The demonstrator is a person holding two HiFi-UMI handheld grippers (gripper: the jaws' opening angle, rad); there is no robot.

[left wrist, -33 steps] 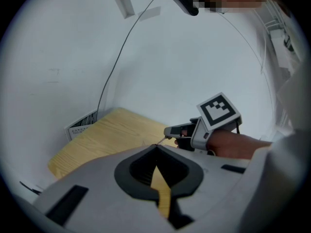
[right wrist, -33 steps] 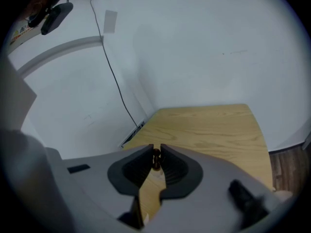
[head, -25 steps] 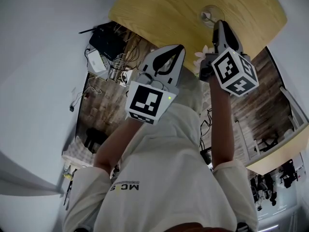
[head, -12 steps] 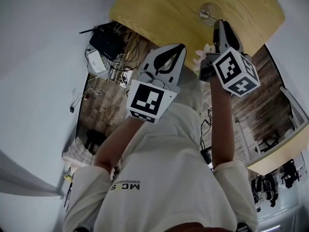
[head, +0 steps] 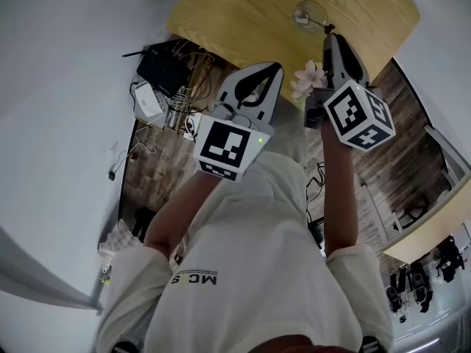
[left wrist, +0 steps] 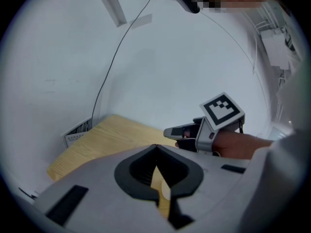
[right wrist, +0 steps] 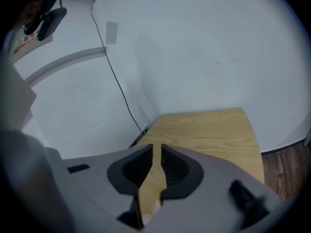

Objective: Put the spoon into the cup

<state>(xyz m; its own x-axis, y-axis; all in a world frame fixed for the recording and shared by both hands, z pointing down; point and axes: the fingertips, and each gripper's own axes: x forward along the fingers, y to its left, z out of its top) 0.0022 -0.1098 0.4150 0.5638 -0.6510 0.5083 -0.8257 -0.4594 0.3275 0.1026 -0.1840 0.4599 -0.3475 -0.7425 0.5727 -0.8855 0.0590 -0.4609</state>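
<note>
Right gripper (head: 329,35), jaws slightly apart, beside cup (head: 310,9) holding spoon (head: 315,23).

Both arms reach forward, left tongs (head: 275,68) closed and empty, right tongs (head: 329,34) slightly parted.

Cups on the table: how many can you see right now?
1. A clear cup stands on the wooden table, toward its right side, just beyond the right gripper. Neither gripper view shows it. Part of the table is covered, so another could be hidden.

Cup (head: 310,10) with spoon (head: 313,23) on wooden table (head: 235,13), right hand-held gripper (head: 329,34) just beside, left hand-held gripper (head: 274,69) apart
</note>
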